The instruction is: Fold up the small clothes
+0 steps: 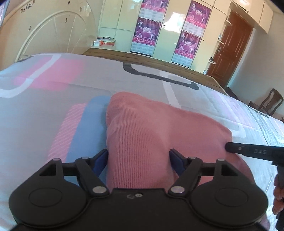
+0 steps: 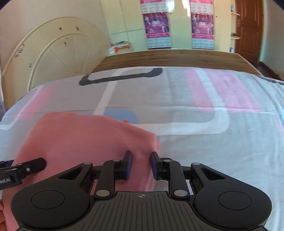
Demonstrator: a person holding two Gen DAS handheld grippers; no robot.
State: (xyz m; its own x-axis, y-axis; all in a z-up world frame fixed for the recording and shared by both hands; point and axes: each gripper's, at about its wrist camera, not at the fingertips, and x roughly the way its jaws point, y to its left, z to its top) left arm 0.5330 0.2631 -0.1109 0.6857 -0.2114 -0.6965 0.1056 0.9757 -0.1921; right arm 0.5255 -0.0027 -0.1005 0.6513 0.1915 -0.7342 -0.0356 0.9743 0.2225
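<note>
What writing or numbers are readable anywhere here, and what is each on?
"bot.AI", start cut off: left gripper's casing.
"D4S", roughly, uncertain: right gripper's finger.
"20…", rest blurred: wall posters.
Dark scribbles, unreadable: headboard.
Pink garment: no text.

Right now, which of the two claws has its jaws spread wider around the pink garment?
The left claw: its jaws stand wide apart either side of the pink garment. The right claw has only a narrow gap.
</note>
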